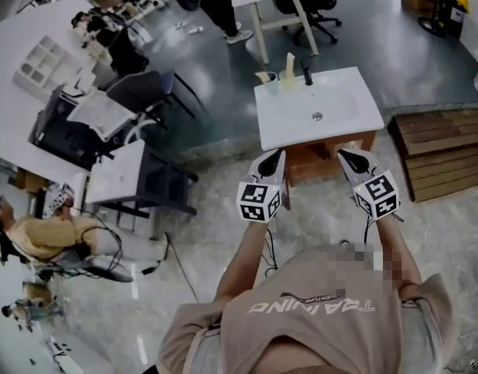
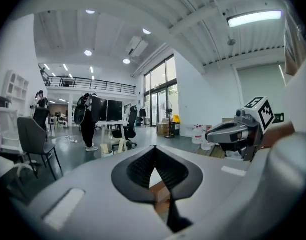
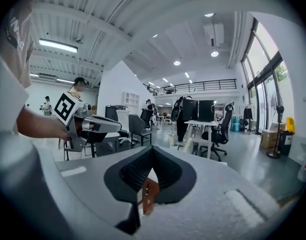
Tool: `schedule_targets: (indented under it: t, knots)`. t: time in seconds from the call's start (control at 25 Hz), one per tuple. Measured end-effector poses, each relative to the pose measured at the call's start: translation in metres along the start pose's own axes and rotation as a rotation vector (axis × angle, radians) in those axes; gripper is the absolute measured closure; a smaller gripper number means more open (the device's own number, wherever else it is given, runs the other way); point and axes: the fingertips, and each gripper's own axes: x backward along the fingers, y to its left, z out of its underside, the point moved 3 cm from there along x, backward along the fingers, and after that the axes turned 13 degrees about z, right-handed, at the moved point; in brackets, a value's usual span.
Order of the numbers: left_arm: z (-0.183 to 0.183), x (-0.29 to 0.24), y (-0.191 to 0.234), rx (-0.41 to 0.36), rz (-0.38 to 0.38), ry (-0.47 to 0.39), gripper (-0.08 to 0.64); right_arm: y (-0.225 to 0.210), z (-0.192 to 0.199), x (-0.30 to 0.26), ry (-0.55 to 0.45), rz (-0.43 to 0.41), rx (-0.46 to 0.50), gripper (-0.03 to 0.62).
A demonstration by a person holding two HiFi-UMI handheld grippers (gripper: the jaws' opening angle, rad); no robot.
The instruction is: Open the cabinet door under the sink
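The left gripper [image 1: 279, 156] and right gripper [image 1: 345, 157] are both held with jaws pressed together and nothing gripped, so the door edge is likely to get skated over rather than caught if they're brought in like that. The cabinet door [image 1: 313, 162] is tucked under the sink [image 1: 301, 123] top, just ahead, between both tips.

Your beige T-shirt [image 1: 316, 322], on the near side of the white sink [image 1: 289, 115], carries the word "TRAINING" in pale capitals, upside down in your head view. The smaller line beside it is too small to read.
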Motion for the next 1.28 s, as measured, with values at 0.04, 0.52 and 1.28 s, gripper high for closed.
schedule_targets:
  t: [0.04,0.52,1.28]
  knots:
    - [-0.005,0.001,-0.001,-0.021,-0.002,-0.003,0.543,-0.001,-0.005,0.001,-0.018,0.015,-0.002,0.591]
    - [-0.025,0.016,0.000,-0.056,-0.051,-0.068,0.543,0.002,-0.021,0.010,-0.091,0.092,0.025,0.591]
    - [-0.007,0.029,-0.005,-0.001,-0.038,-0.036,0.543,0.021,-0.022,0.012,-0.068,0.045,0.058,0.591]
